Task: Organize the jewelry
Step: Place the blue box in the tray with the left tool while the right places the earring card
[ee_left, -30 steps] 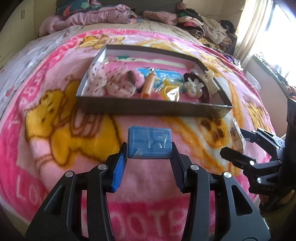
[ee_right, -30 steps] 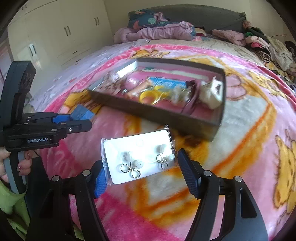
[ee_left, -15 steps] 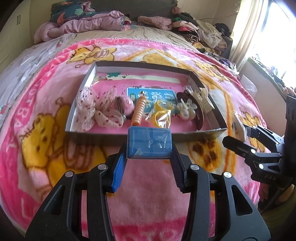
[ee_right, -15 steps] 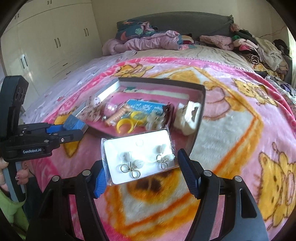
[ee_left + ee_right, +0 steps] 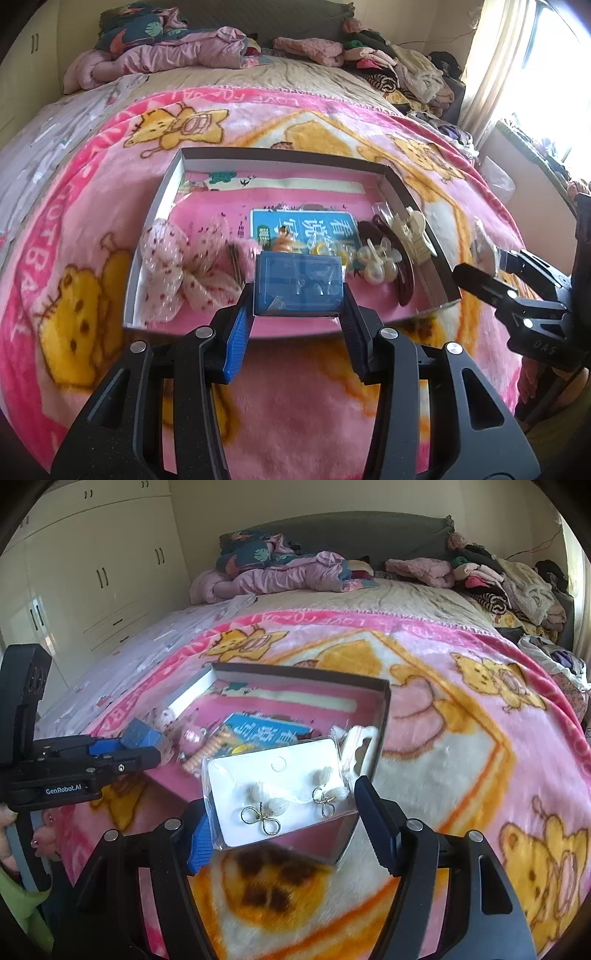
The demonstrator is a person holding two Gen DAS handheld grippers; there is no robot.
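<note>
Your left gripper (image 5: 298,308) is clamped on the small blue plastic box (image 5: 298,285). Only the right view shows your right gripper (image 5: 284,829) pinching the white bagged earring card (image 5: 280,797). Both hang over the shallow grey cardboard tray (image 5: 288,155) holding hair accessories.

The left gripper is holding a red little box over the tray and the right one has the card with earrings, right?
Almost. The little box in the left gripper is blue, not red, as the left wrist view shows. It is held over the tray, and the right gripper does hold the card with earrings.
</note>
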